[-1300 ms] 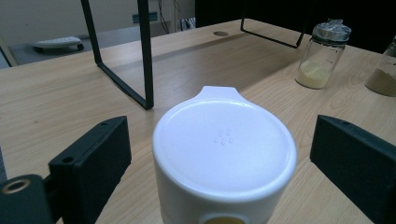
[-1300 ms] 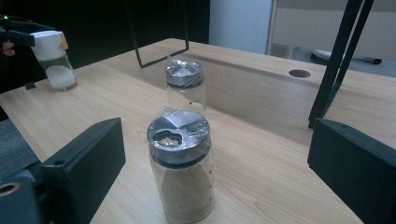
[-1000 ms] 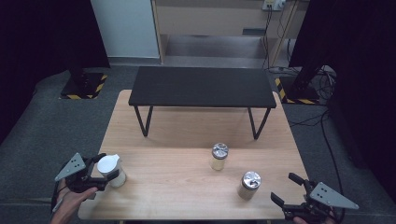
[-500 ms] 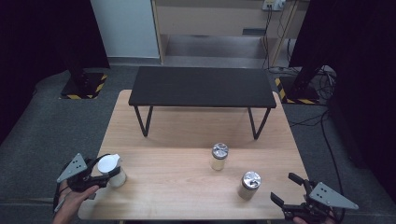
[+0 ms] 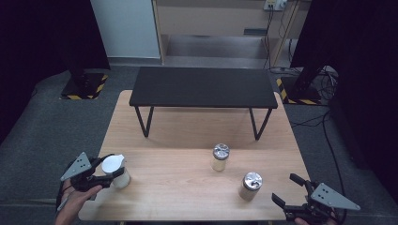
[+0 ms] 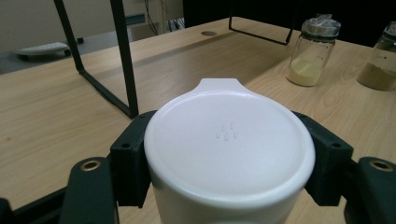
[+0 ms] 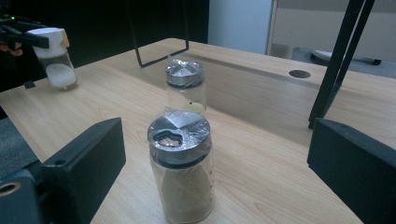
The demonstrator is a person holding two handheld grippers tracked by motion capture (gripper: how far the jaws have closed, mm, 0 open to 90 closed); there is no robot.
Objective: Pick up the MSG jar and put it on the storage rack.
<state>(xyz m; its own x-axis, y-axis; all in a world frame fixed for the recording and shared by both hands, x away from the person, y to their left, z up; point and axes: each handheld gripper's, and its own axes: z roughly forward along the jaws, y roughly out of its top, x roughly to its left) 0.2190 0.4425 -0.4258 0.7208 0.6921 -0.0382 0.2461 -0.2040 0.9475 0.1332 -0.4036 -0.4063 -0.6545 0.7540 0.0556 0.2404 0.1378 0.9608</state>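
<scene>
The left tongs [image 5: 109,174] have just been closing and now grip the upright white-lidded jar [image 5: 116,169], lower left. The right tongs [image 5: 287,191] gape open, lower right, just right of the brown jar [image 5: 249,185].

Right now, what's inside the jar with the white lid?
The jar holds white powder at its bottom. From above, the white lid covers it, and the left gripper is clamped round the lid.
</scene>
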